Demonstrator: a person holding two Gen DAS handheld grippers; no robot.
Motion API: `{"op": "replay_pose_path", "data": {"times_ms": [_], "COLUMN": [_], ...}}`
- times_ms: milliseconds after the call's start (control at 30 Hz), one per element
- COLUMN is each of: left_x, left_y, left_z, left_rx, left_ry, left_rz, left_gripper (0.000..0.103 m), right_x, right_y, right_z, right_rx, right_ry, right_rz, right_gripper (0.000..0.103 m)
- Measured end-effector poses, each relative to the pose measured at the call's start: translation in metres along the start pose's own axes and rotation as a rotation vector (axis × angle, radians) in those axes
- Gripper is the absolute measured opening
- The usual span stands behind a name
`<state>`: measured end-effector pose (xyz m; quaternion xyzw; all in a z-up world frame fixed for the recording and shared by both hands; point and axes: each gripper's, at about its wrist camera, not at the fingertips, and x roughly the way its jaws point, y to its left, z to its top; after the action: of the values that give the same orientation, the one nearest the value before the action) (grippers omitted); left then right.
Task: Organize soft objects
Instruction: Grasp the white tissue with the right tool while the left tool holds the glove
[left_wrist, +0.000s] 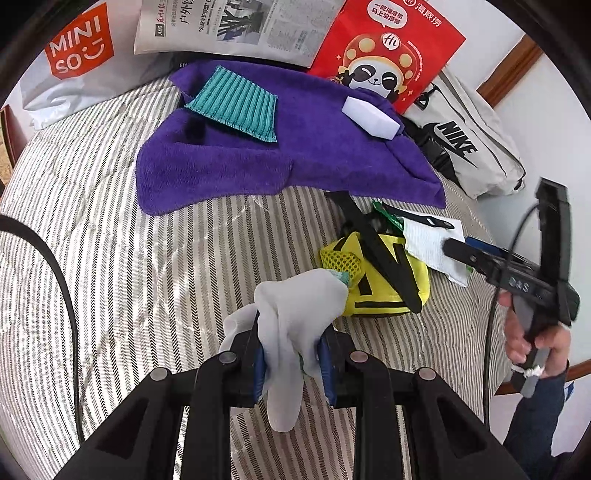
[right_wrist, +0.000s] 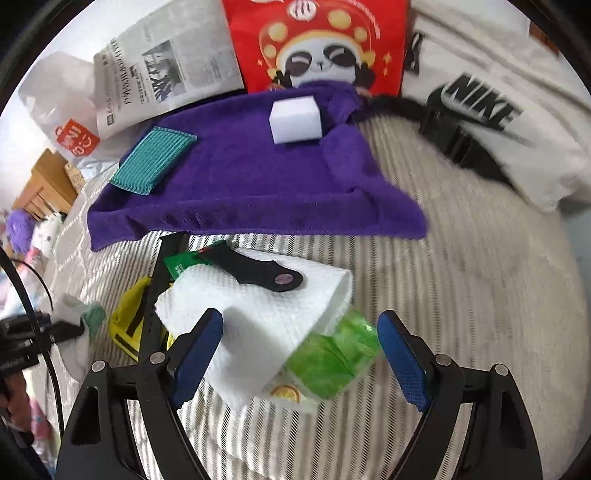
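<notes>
My left gripper (left_wrist: 291, 363) is shut on a pale grey sock (left_wrist: 295, 306) and holds it above the striped bed cover (left_wrist: 110, 277). A purple towel (left_wrist: 295, 155) lies at the far side with a teal striped cloth (left_wrist: 236, 103) and a white sponge block (left_wrist: 371, 116) on it. My right gripper (right_wrist: 301, 354) is open over a white paper towel (right_wrist: 266, 317) and a green tissue pack (right_wrist: 332, 358). A yellow mesh pouch (left_wrist: 373, 280) with a black strap lies beside the sock. The right gripper also shows in the left wrist view (left_wrist: 458, 243).
A Miniso bag (left_wrist: 74, 55), a newspaper (left_wrist: 229, 26), a red panda bag (left_wrist: 384, 51) and a white Nike bag (left_wrist: 469, 147) line the far edge. A black watch strap (right_wrist: 266, 275) lies on the paper towel. A cable (left_wrist: 55, 273) runs at the left.
</notes>
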<state>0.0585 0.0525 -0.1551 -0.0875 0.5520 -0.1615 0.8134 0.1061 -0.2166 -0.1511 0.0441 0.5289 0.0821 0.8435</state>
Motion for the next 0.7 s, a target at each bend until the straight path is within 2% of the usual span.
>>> {"op": "replay_pose_path", "data": {"times_ms": [67, 133, 167, 200, 300, 467, 567, 700], "left_x": [0.001, 0.003, 0.004, 0.004, 0.004, 0.003, 0.002, 0.0], "left_y": [0.001, 0.003, 0.005, 0.006, 0.011, 0.015, 0.017, 0.018], "left_z": [-0.001, -0.001, -0.001, -0.001, -0.003, -0.006, -0.007, -0.008], "left_rx": [-0.004, -0.007, -0.012, -0.015, -0.033, -0.053, -0.061, -0.06], "left_ry": [0.005, 0.01, 0.012, 0.012, 0.005, -0.005, -0.008, -0.014], "left_rz": [0.004, 0.007, 0.01, 0.011, 0.001, -0.017, -0.02, -0.016], "left_gripper": [0.024, 0.024, 0.024, 0.024, 0.025, 0.025, 0.025, 0.025], "right_x": [0.008, 0.011, 0.008, 0.006, -0.003, -0.022, -0.037, -0.069], "right_y": [-0.001, 0.004, 0.009, 0.012, 0.016, 0.011, 0.007, 0.002], "right_z": [0.002, 0.003, 0.002, 0.001, -0.001, -0.006, -0.012, -0.019], "right_rx": [0.021, 0.005, -0.026, -0.048, -0.071, -0.067, -0.064, -0.077], "right_ry": [0.01, -0.006, -0.024, -0.031, -0.048, -0.061, -0.07, -0.129], "right_rz": [0.038, 0.037, 0.027, 0.024, 0.062, 0.09, 0.086, 0.07], "right_gripper": [0.082, 0.064, 0.05, 0.04, 0.023, 0.013, 0.012, 0.012]}}
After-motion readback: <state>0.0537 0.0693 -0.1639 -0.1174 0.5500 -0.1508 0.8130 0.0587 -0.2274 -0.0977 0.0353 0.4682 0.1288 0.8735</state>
